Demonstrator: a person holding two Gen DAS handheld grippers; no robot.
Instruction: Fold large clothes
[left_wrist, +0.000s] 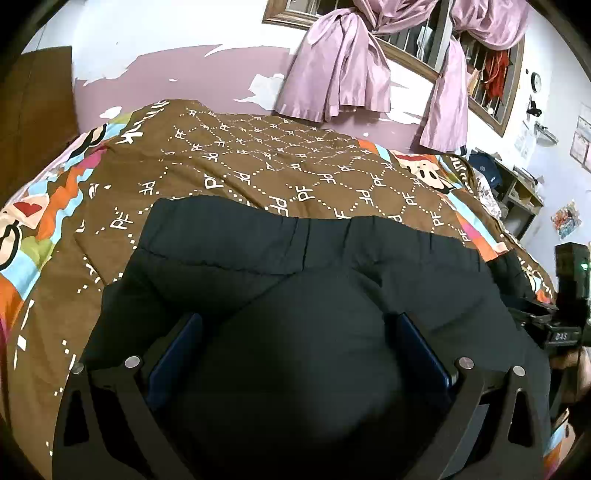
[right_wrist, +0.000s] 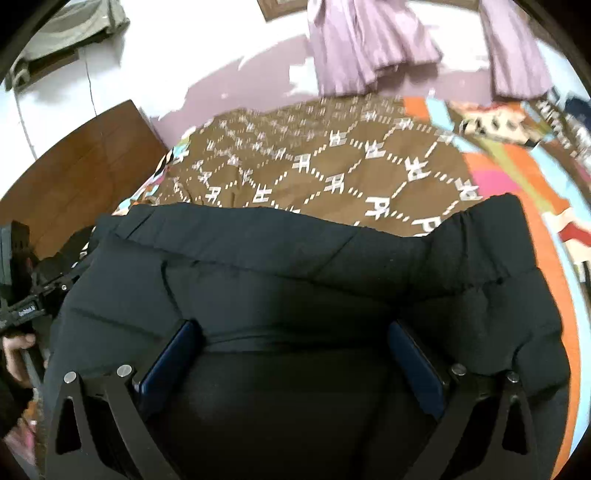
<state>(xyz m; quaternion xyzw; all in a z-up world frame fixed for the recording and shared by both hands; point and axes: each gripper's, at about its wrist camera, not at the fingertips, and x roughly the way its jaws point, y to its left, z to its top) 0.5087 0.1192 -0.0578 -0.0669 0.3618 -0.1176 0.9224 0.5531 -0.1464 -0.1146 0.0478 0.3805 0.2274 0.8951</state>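
Black padded fabric fills the bottom centre of both wrist views, bulging up between my fingers. On the left wrist view, my left gripper (left_wrist: 295, 328) has its jaws spread wide, blue pads (left_wrist: 177, 350) at the lower left and lower right of the frame, and the black puffer jacket (left_wrist: 295, 266) swells into the gap between them. The pads lie against the fabric on either side, but I cannot tell whether they pinch it or merely rest on it.

My right gripper (right_wrist: 295, 336) looks much the same: jaws wide apart, blue pads (right_wrist: 170, 354) at either side of the lower frame, jacket (right_wrist: 280, 266) mounded between them. Again I cannot say whether anything is truly clamped.

The jacket lies on a brown quilt (left_wrist: 258, 162) printed with white dashed diamonds and "PF" letters, bordered in bright cartoon colours. Its elasticated hem runs across the middle of each frame, with bare quilt (right_wrist: 332, 177) beyond it.

At the right edge of the left view I see the other gripper's body (left_wrist: 565, 317) and part of a hand (left_wrist: 580, 369) beneath it. At the left edge of the right view, the other gripper (right_wrist: 26, 306) and a hand (right_wrist: 16, 354) show likewise.

Upper frame: pink curtains (left_wrist: 347, 66) knotted at a barred window (left_wrist: 424, 40), and a peeling pink-and-white wall (left_wrist: 184, 70). The right view is blurred toward its top.
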